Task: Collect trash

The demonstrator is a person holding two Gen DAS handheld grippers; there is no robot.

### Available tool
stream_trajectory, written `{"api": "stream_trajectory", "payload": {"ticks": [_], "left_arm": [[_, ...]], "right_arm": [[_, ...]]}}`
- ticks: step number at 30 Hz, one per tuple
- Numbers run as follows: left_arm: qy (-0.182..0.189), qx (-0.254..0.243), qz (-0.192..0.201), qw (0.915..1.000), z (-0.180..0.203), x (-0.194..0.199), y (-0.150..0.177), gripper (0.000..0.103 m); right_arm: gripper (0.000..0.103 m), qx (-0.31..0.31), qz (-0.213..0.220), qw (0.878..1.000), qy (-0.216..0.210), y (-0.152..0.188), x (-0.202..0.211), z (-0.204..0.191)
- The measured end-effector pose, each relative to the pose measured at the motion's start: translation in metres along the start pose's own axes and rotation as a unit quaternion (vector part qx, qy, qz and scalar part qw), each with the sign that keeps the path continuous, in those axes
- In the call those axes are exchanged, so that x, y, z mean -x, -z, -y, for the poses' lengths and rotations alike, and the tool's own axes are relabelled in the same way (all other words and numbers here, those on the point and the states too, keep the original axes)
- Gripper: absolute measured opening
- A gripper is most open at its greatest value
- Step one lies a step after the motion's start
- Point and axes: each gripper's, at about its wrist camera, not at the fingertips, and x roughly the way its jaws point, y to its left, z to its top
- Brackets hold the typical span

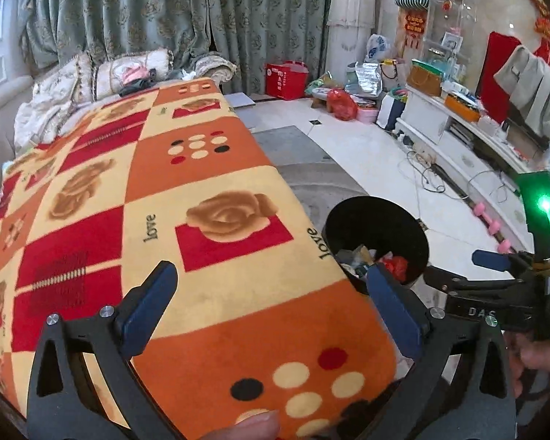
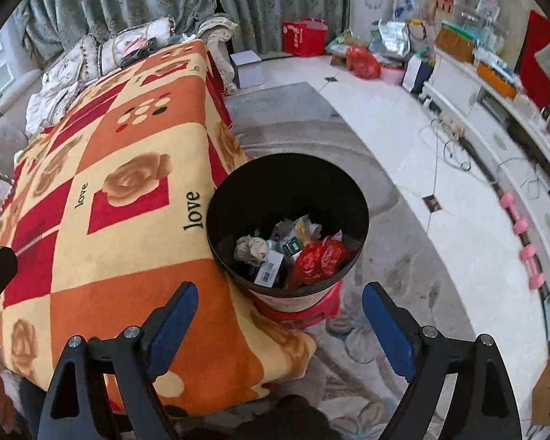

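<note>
Both my grippers are empty, jaws spread wide: left gripper (image 1: 271,297) hangs over the orange-red-cream rose-print fleece blanket (image 1: 187,198) on the table, right gripper (image 2: 278,315) hangs just in front of the round black plastic trash bin (image 2: 288,183). Bin stands against the blanket's right edge, on a red plastic stool (image 2: 304,311). I judge the drop-off done or the task near its end; I see no loose trash on the blanket. Next move: scan for leftovers, else pull back. Inside the bin: crumpled grey paper (image 2: 252,247), red plastic bag (image 2: 319,260), barcode-labelled box (image 2: 269,271), under half full
</note>
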Motion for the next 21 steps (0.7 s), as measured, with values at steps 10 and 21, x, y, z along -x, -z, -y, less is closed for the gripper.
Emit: {"api": "stream_trajectory", "payload": {"ticks": [10,21], "left_arm": [[-0.016,0.037,-0.057,0.9975,-0.010,-0.016,0.005,0.103],[-0.041,0.033,-0.075,0.9958,-0.008,-0.028,0.017,0.103]], "right_arm": [[0.089,0.017,0.006,1.000,0.006,-0.005,0.003,-0.015],[0.089,0.021,-0.001,1.000,-0.018,-0.008,-0.002,-0.023]]}}
